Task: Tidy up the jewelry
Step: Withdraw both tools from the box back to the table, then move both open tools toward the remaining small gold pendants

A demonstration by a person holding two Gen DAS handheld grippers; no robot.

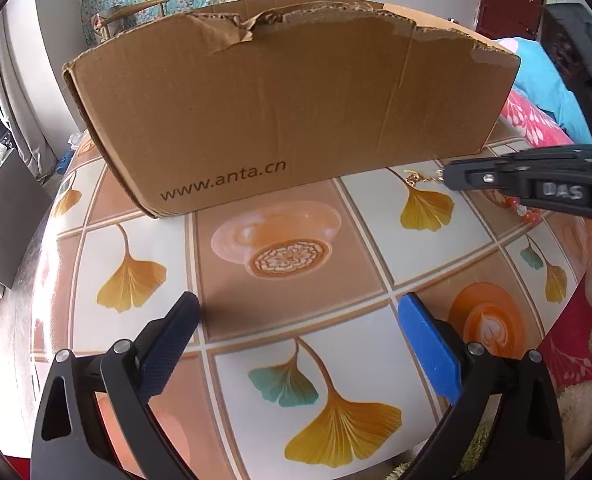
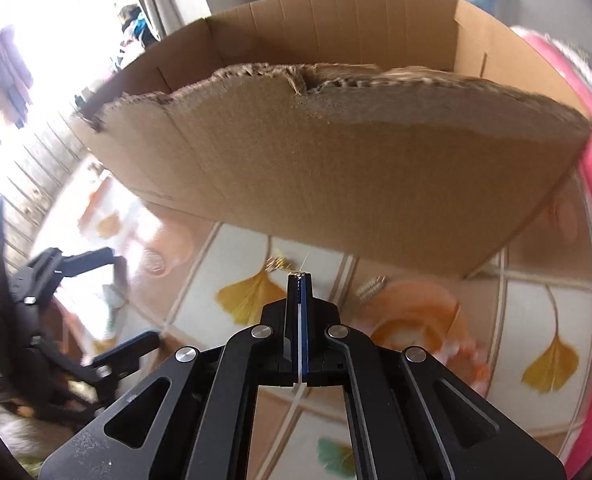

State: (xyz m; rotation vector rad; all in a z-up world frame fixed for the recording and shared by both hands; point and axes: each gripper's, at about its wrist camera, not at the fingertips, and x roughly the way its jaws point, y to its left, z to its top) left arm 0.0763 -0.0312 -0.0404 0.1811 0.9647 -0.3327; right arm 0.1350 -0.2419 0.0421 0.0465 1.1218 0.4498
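My left gripper point(image 1: 296, 344) has black linkage arms with triangular cut-outs and silver pivot screws. One finger pad is dark navy with a knurled face; the other pad point(image 1: 429, 354) is bright blue and smooth. My right gripper point(image 2: 299, 280) has the same black frame, four silver screws and a blue pad. Its side carries raised "DAS" lettering, and the housing above shows a green indicator light.

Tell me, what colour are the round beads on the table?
Orange-red beads with a pale one among them, clearest in the left wrist view.
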